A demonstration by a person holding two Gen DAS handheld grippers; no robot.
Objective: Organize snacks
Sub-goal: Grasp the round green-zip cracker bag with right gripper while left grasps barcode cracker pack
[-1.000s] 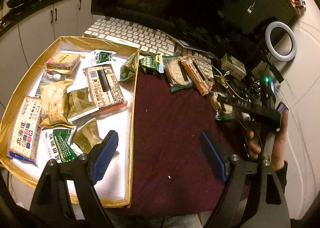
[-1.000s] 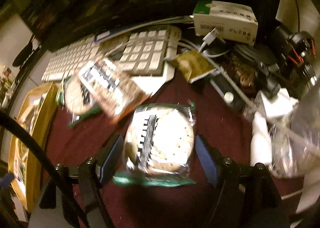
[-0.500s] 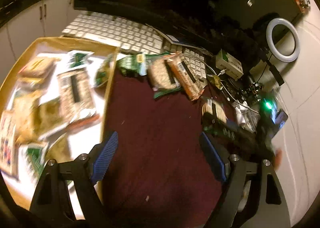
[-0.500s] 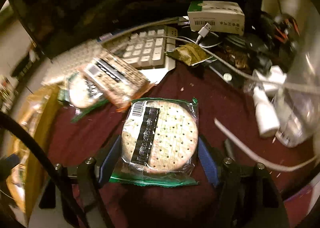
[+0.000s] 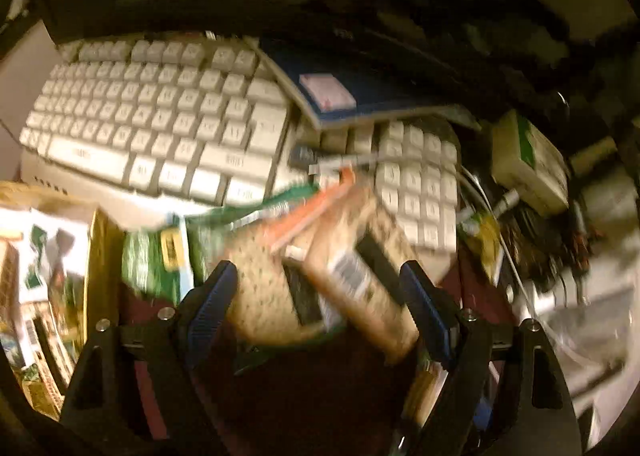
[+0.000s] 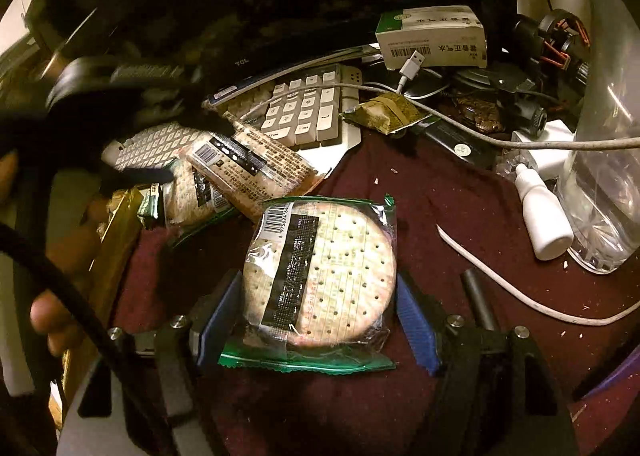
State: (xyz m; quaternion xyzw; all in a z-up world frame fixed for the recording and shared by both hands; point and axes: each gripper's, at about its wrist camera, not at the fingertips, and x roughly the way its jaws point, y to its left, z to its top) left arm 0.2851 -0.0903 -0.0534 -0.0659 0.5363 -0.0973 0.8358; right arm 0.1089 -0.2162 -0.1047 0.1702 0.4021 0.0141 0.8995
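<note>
A: My right gripper (image 6: 320,316) has its fingers apart, straddling the round cracker packet (image 6: 320,276), which lies flat on the table; no pad presses it yet.

B: And the left?

A: Left gripper (image 5: 320,296), fingers wide, nothing clamped. The long brown packet (image 5: 352,272) lies slantwise across the gap, leaning on the keyboard (image 5: 160,116).

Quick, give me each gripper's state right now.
Left gripper: open, holding nothing, jaws either side of the overlapping snack packets.
Right gripper: round cracker pack between its pads; whether they grip it cannot be told.
</note>
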